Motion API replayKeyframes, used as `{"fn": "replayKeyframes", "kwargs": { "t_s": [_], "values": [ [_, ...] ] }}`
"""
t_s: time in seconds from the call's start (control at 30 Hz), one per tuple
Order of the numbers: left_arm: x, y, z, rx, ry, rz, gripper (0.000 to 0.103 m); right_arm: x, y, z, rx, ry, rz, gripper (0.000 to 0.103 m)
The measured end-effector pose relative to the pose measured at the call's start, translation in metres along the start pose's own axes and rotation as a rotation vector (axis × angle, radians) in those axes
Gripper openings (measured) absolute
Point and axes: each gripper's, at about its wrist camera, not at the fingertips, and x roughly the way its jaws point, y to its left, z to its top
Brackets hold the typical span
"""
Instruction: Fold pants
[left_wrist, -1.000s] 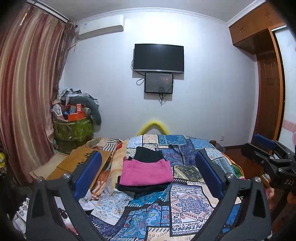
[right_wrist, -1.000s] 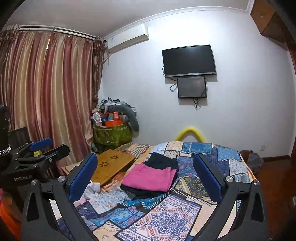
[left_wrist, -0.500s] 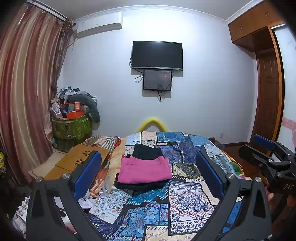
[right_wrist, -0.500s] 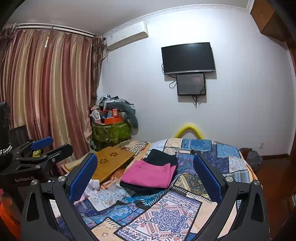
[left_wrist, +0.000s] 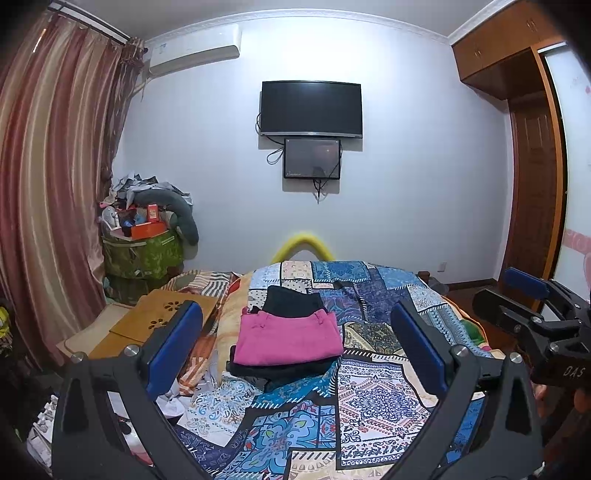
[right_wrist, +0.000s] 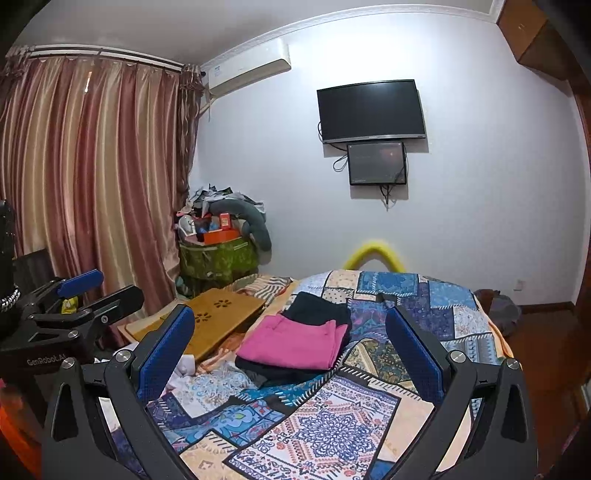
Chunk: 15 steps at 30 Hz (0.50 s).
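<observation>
Folded pink pants (left_wrist: 288, 338) (right_wrist: 293, 343) lie on top of a stack of folded black garments (left_wrist: 293, 301) (right_wrist: 317, 308) on the patchwork bedspread (left_wrist: 369, 398) (right_wrist: 325, 424). My left gripper (left_wrist: 295, 347) is held above the near part of the bed, open and holding nothing, well short of the stack. My right gripper (right_wrist: 290, 345) is likewise open and holding nothing, raised over the bed. In the left wrist view the right gripper (left_wrist: 524, 306) shows at the right edge; in the right wrist view the left gripper (right_wrist: 77, 295) shows at the left edge.
A wooden lap desk (left_wrist: 162, 319) (right_wrist: 218, 314) rests at the bed's left side beside crumpled cloth. A green bin piled with clutter (left_wrist: 142, 251) stands by the curtain (right_wrist: 92, 184). A wall TV (left_wrist: 310, 109) hangs ahead; a wooden wardrobe (left_wrist: 532, 155) is at the right.
Both grippers have tilted slightly, so the bed and stack sit a little lower in each view. The folded stack has not moved, and both grippers stay open.
</observation>
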Motion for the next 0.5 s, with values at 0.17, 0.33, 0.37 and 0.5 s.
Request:
{"fn": "replayKeyframes", "kwargs": {
  "t_s": [0.17,0.33,0.37,0.5],
  "values": [
    [-0.0001,0.0021,0.0005,0.003,0.005,-0.006,0.103,-0.0003,0.0002,-0.0003,0.000,0.001,-0.001,0.103],
    [0.0002,0.0042,0.0018,-0.002,0.007,-0.018,0.103,-0.0014,-0.0006,-0.0001,-0.001,0.000,-0.003,0.103],
    [0.0000,0.0047,0.0020,-0.003,0.007,-0.021,0.103,-0.0020,-0.0009,0.0004,-0.001,-0.001,-0.004,0.103],
    [-0.0007,0.0050,0.0029,-0.001,0.003,-0.024,0.103,-0.0033,-0.0027,0.0002,0.003,-0.004,-0.011,0.103]
  ]
}}
